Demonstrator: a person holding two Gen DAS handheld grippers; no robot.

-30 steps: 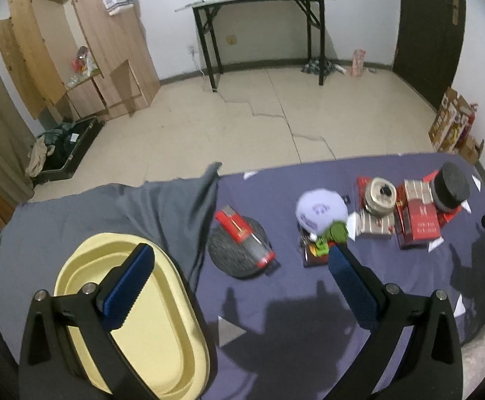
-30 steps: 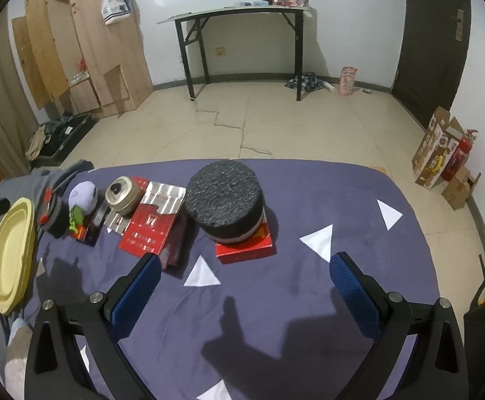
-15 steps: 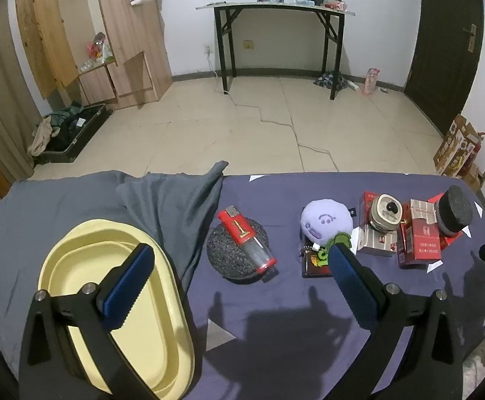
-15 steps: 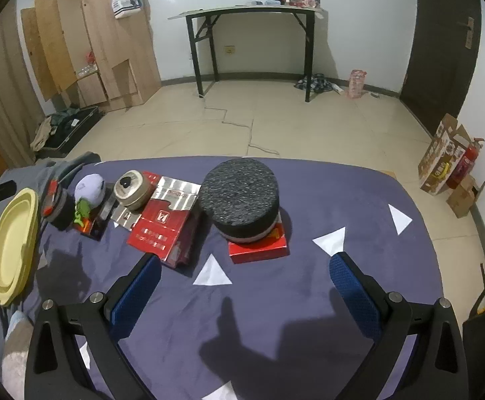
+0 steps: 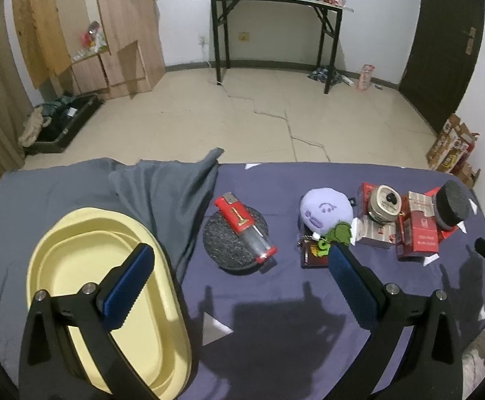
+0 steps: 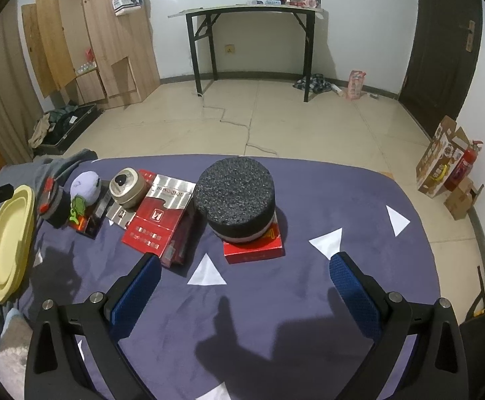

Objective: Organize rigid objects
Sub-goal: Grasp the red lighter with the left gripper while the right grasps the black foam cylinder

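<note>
At far left the yellow tray (image 5: pixel 85 303) lies empty. Both the left gripper (image 5: pixel 239 286) and right gripper (image 6: pixel 242 286) hover spread, holding nothing. Sorting seems unstarted; next, reach the red lighter (image 5: pixel 242 225) mid-table.

Room beyond the cloth-covered surface
A black-legged folding table (image 5: pixel 272 0) stood against the white wall, a wooden cabinet (image 6: pixel 85 36) left, a dark door (image 6: pixel 442 43) right.

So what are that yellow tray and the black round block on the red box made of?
The yellow tray looks like moulded plastic: smooth, evenly coloured, with a soft sheen and rounded stepped rim. The black round block looks like coarse foam or sponge: matte, grainy, speckled surface, with a paler layer at its base. It could be an abrasive pad; I can't tell.
</note>
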